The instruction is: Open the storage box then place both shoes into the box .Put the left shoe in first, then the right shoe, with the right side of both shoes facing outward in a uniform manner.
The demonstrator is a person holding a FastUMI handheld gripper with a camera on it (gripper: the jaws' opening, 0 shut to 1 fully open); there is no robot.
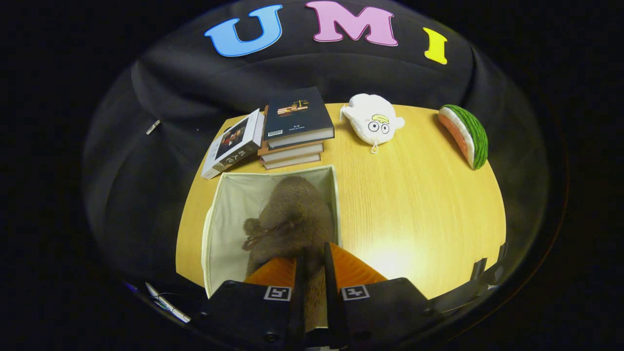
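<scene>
One storage box is sitting open on the wooden tabletop. One fuzzy brown shoe with a little bow is hanging down into the box, close to the box's right wall. The gripper is holding that shoe: its two fingers are squeezing the back part of the shoe between them, with only a thin gap showing. Just behind the box, three books are lying in a pile. One more book is leaning beside the pile, behind the box's left corner. One white plush toy with round eyes is lying behind the box, off to the right. One watermelon slice toy is lying far to the right of the box.
</scene>
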